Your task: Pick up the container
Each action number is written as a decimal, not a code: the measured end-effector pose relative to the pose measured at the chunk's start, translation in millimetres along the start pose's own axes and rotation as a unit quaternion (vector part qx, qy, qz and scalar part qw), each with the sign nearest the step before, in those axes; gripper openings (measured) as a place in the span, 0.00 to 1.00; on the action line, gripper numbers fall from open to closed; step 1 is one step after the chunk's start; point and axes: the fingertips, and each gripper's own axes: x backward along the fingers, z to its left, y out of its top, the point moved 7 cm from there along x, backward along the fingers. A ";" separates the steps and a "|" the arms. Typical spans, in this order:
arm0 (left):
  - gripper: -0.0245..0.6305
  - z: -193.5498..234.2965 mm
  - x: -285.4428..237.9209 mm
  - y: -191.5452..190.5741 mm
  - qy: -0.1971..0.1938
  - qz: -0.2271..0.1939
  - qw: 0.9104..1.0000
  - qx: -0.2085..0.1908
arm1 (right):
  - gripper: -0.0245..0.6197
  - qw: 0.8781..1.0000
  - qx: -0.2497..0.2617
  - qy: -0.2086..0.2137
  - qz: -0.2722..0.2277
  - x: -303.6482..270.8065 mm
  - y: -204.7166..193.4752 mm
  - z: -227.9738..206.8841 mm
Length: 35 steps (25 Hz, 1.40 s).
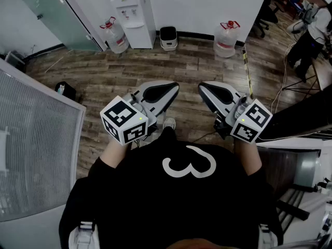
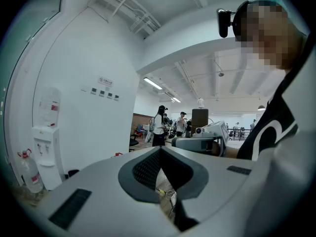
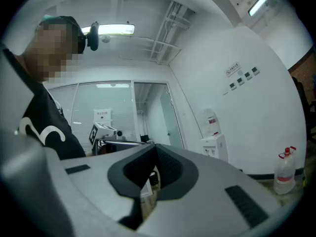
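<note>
Head view: you hold the left gripper [image 1: 168, 91] and right gripper [image 1: 207, 91] side by side before your chest, above the wooden floor [image 1: 93, 82]. Both gripper views show the jaws pressed together, pinching nothing. Vessels in sight stand by the far wall: a water jug [image 1: 115, 35] beside the dispenser [image 1: 136, 14], a white bin [image 1: 168, 38] and a second jug [image 1: 226, 38]. Their contents cannot be read. Which of these the task means cannot be told; all stand well apart from both grippers.

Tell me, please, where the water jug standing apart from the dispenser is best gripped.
Probably by the red handle on its neck, coming from above: the jug stands upright on the floor, its round body looks too wide for two jaws, and the thin handle sits on top.
</note>
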 end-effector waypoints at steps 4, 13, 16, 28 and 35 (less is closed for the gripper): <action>0.06 12.9 -11.0 -15.2 0.000 0.000 1.000 -0.002 | 0.07 1.000 0.001 0.001 0.001 -4.8 -16.5 -16.1; 0.06 96.8 -39.5 -7.1 -0.014 0.010 1.000 0.021 | 0.07 0.999 -0.021 -0.021 0.019 -62.6 -10.7 -76.5; 0.06 131.0 -54.7 -6.0 -0.022 0.016 0.999 0.026 | 0.07 0.999 -0.028 -0.035 0.022 -83.2 -12.2 -104.5; 0.06 317.0 -130.3 -10.4 -0.028 0.067 0.995 0.068 | 0.07 0.992 -0.098 -0.055 0.051 -204.3 -29.1 -262.3; 0.06 397.6 -148.4 -11.9 -0.026 0.067 0.994 0.085 | 0.07 0.990 -0.101 -0.059 0.075 -264.2 -32.3 -317.5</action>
